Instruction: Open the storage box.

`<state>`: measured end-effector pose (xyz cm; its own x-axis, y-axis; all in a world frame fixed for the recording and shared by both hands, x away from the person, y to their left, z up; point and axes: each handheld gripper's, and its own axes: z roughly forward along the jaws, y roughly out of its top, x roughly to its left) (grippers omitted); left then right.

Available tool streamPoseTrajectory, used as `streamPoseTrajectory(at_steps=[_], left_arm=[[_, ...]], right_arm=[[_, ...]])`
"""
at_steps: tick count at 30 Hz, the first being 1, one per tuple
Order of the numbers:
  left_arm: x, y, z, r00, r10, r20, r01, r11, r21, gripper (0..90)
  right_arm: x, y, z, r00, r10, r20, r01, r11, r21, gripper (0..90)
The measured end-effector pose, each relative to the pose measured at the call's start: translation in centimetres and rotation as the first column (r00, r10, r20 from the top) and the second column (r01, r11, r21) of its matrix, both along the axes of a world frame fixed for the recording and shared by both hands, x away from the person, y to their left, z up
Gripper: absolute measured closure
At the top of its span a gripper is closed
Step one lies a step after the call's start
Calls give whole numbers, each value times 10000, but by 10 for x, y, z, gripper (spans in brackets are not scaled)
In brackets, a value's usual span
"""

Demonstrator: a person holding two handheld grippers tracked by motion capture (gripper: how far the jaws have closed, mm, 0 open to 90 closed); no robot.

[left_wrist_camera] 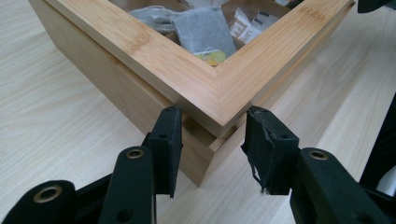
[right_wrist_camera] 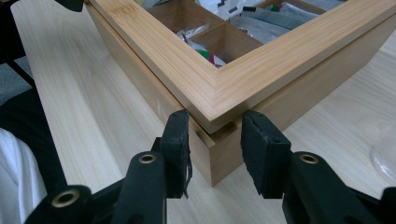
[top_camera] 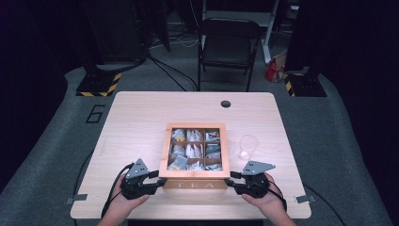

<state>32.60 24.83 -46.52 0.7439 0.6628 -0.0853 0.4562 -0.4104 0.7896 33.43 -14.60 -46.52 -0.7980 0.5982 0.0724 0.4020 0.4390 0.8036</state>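
Note:
A bamboo tea box [top_camera: 195,184] sits on the table near the front edge, its compartments holding several tea bags [top_camera: 194,150]. The lid frame [left_wrist_camera: 187,77] rests on the base, with a slight gap at the corners. My left gripper [top_camera: 157,181] is at the box's front left corner, open, with the corner between its pads [left_wrist_camera: 169,135]. Open in the same way, my right gripper [top_camera: 230,181] straddles the front right corner [right_wrist_camera: 215,115]. The pads lie close against the box walls just under the lid edge.
A clear plastic cup [top_camera: 248,146] stands just right of the box, and its rim shows in the right gripper view [right_wrist_camera: 385,158]. The table has a round cable hole [top_camera: 226,103] at the back. A black chair [top_camera: 228,47] stands behind the table.

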Motion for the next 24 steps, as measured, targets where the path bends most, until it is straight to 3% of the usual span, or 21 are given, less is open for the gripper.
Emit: streamPoseTrajectory(at_steps=[5,14,24], left_arm=[[0,0,7,9998,168,81,-166,9995,-266,558],[3,-3,19,9986,345,391,-337,9992,-210,516],[11,0,36,9994,303,144,-296,9985,-460,511]], right_arm=[[1,-2,7,10000,-60,10,60,9996,291,619],[3,-2,17,9998,-177,23,175,9980,610,607],[10,-1,31,9996,-213,180,201,9978,638,589]])
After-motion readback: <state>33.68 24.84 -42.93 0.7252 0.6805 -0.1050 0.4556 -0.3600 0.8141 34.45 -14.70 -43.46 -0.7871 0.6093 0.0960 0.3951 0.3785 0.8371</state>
